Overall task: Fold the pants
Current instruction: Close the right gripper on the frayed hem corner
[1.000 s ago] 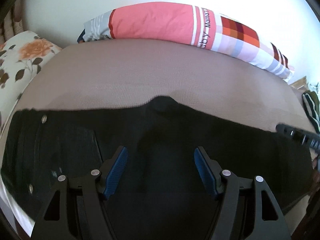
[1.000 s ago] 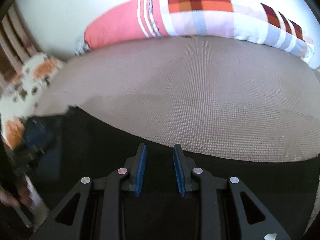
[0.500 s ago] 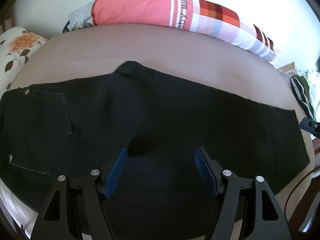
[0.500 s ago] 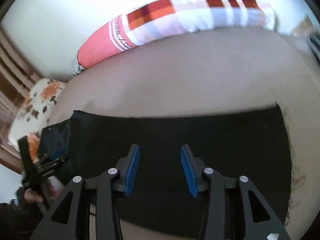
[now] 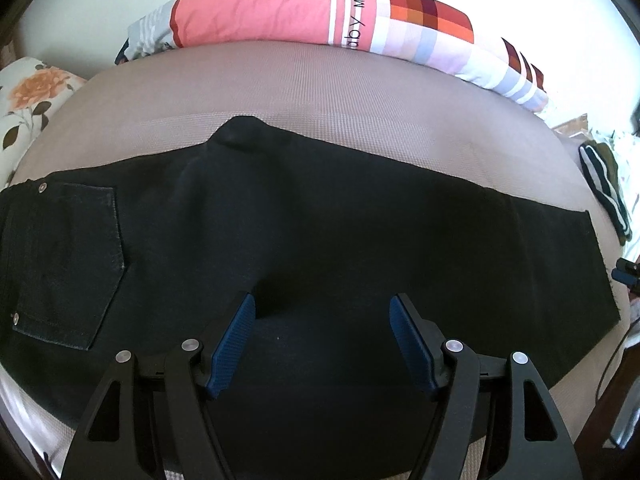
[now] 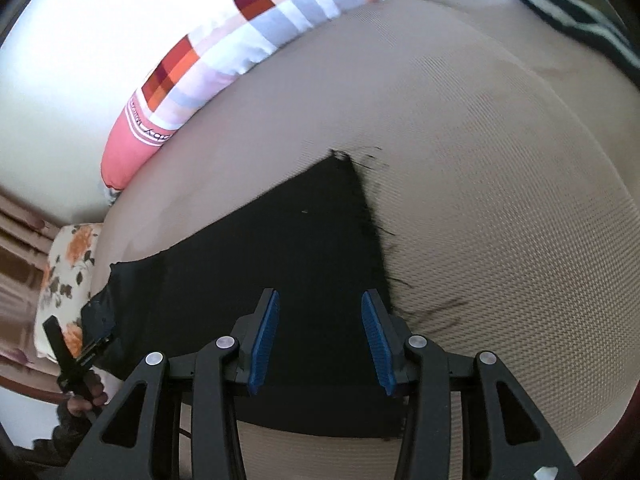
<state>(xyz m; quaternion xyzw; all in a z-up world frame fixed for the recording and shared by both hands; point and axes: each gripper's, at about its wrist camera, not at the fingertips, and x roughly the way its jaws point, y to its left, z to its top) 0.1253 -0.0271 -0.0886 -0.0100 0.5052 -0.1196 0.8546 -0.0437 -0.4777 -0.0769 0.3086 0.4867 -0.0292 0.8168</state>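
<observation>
- Across the bed (image 5: 320,92), the black pants (image 5: 320,220) lie flat in one long band, already doubled leg on leg; the waist and back pocket (image 5: 68,260) sit at the left, the frayed hem (image 6: 372,224) at the right.
- Left tool (image 5: 322,344): spread wide, hovering over the near edge of the seat area, nothing between its blue pads (image 5: 232,352).
- Right tool (image 6: 322,338): partly spread, its jaws having just been opening; it hovers above the hem end and the cloth below is not pinched.
- Step in hand, as judged: taking hold of the hem end to carry it over toward the waist.
- To do it well, the right tool should come down at the hem corner and catch both layers together, not the upper leg alone.
- The left tool is best placed to pin the cloth near the intended crease so the band does not slide.
- Loose hem threads may snag on the mesh cover; lift before travelling.
- Beyond, a striped bolster (image 5: 320,12) and a floral pillow (image 5: 28,92) lie well apart from the pants.
</observation>
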